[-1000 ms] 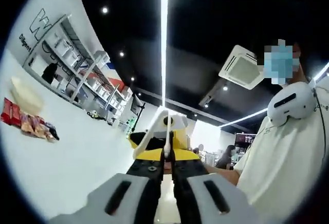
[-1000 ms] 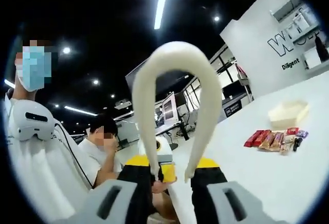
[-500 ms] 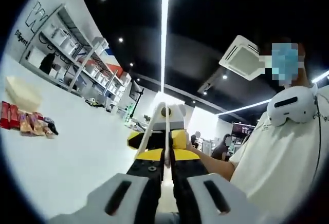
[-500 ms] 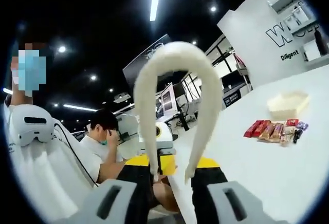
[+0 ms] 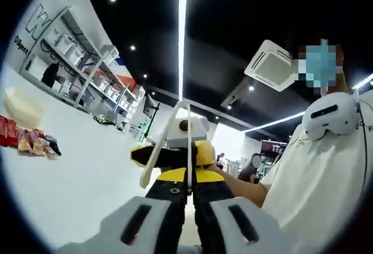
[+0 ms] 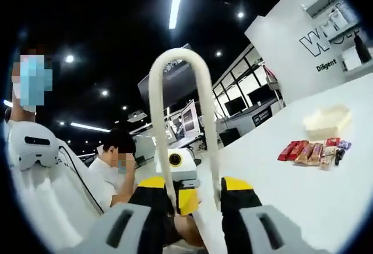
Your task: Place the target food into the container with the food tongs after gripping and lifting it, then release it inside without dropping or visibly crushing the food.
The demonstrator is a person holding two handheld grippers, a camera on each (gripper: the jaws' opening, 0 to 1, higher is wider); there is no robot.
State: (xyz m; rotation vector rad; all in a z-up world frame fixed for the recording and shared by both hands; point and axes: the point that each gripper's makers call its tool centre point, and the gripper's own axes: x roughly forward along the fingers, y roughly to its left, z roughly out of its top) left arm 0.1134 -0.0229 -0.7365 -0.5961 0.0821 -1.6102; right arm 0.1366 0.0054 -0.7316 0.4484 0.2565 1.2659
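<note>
- Presently the right tool (image 6: 189, 193) holds the white food tongs (image 6: 179, 120) by their two arms, loop end up and away from the bench (image 6: 291, 198); the jaws stand apart and bear on the arms, evidently to squeeze them
- Left tool (image 5: 185, 193) has its jaws drawn together; the tongs (image 5: 169, 143) rise just beyond them, and whether it grips them I cannot tell
- Wrapped snack bars (image 6: 312, 152) lie in a row on the bench, well apart from both tools; which is the target food is unclear
- Pale container (image 6: 327, 123) sits just beside the bars, presumably to keep the carry short
- Judged: no food gripped yet; tongs must be turned down towards the bars
</note>
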